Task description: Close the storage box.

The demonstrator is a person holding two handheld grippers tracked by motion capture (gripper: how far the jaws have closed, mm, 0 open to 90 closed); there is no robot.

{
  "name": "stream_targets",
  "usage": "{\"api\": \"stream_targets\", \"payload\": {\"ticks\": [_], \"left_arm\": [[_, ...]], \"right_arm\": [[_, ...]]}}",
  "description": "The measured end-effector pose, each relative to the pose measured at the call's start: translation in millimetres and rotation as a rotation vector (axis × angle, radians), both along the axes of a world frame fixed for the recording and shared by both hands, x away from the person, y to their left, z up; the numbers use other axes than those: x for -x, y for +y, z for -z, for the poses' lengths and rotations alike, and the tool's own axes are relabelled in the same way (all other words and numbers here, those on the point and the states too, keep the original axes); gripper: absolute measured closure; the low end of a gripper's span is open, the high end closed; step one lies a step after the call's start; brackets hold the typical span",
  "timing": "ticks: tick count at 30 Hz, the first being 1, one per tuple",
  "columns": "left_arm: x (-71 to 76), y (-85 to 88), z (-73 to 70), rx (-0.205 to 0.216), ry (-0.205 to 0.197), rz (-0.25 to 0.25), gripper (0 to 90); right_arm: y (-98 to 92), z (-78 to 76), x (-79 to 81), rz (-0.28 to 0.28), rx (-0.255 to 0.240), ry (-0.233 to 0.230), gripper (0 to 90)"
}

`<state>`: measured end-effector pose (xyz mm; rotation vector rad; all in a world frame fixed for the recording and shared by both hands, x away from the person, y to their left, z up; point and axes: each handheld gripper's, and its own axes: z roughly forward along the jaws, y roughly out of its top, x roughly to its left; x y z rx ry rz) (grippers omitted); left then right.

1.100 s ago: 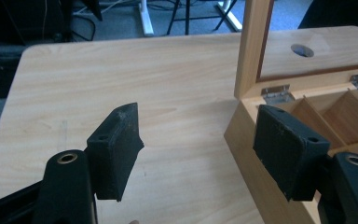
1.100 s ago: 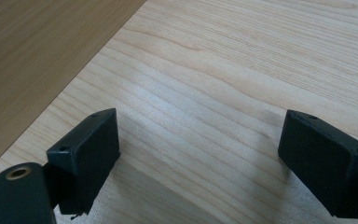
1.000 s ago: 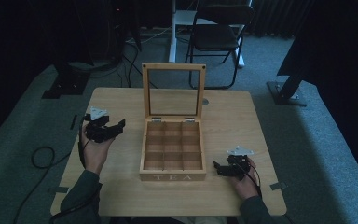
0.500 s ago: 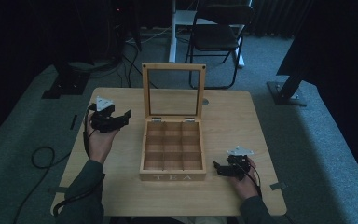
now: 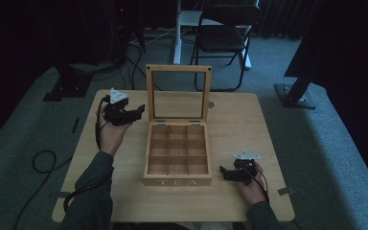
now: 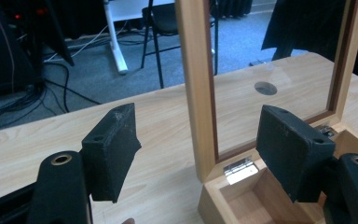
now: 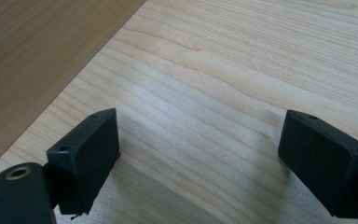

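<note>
High view first: my wooden tea box point(image 5: 177, 155) sits in the middle of the table point(image 5: 230, 120), its glass-paned lid point(image 5: 178, 93) standing upright at the back and its nine compartments showing bare wood. "TEA" is lettered on the front wall facing me. My left gripper point(image 5: 135, 112) is off the table, just left of the lid's frame, aimed toward it, and its jaws have just been opening with nothing between them. My right gripper point(image 5: 224, 172) rests low by the box's front right corner, near it but apart.

Left gripper view gives me what the overhead cannot: my left gripper point(image 6: 198, 149) has its two black jaws spread wide, and the lid's point(image 6: 200, 84) near upright post point(image 6: 199, 93) rises in the gap between them without either pad touching it. I can see a silver hinge point(image 6: 240, 168) at the foot of the post, a back compartment of the tea box point(image 6: 256, 198) below it, and, through the pane, a round hole point(image 6: 265, 88) in the table point(image 6: 158, 126) beyond.

Right gripper view shows my right gripper point(image 7: 200, 163) also wide open, holding nothing, with bare pale table point(image 7: 242, 65) grain under it. A darker wooden surface point(image 7: 37, 51) crosses the upper left corner; I cannot tell for sure whether it is the box's side.
</note>
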<state>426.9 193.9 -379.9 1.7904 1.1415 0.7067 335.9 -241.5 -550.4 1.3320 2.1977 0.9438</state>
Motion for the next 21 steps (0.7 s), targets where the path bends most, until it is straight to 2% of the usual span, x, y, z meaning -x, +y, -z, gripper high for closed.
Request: {"api": "stream_targets", "payload": {"ticks": [11,21], "left_arm": [[-15.1,-11.1,-3.4,-0.016,-0.004,0.02,28.9],[-27.6,-18.5,-7.7,0.01,-0.002,0.029,28.2]], "right_arm": [[0.0,0.0,0.0,0.0,0.0,0.0,12.0],[0.0,0.0,0.0,0.0,0.0,0.0,12.0]]}}
